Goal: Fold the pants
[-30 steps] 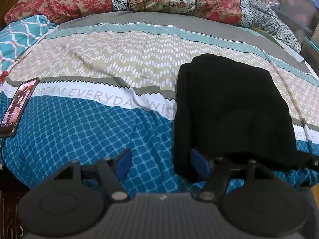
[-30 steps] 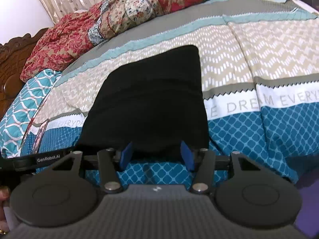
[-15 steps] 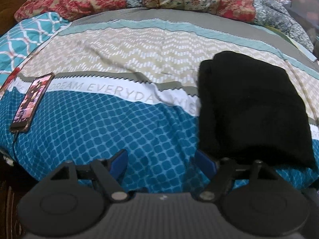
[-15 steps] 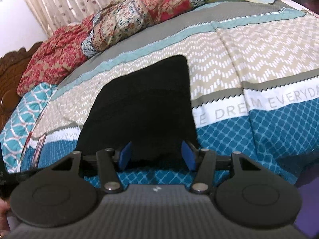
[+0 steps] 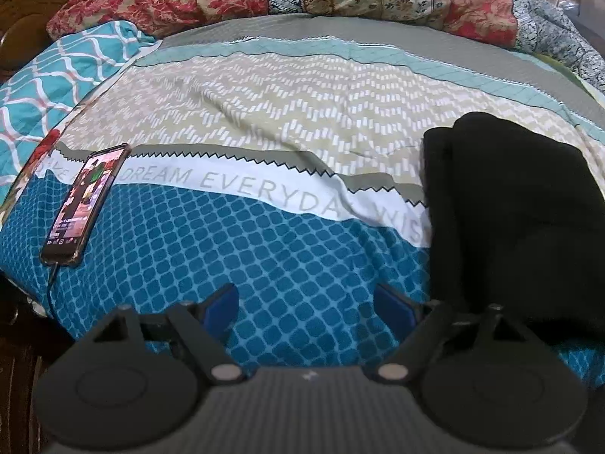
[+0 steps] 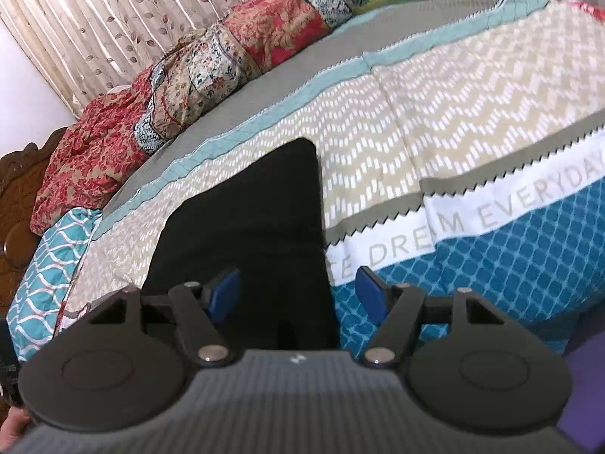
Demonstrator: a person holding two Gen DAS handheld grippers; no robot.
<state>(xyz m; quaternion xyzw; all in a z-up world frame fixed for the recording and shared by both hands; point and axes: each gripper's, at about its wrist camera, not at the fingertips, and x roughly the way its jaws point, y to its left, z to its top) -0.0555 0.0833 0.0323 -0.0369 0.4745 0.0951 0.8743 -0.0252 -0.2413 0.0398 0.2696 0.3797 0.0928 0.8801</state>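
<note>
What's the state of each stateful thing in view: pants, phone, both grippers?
pants: folded into a compact stack, lying flat on the bed, not gripped.
phone: screen lit, face up, cable plugged in.
left gripper: open, jaws just been opening, nothing between them.
right gripper: open, jaws just been opening, pads not pressing the pants.
</note>
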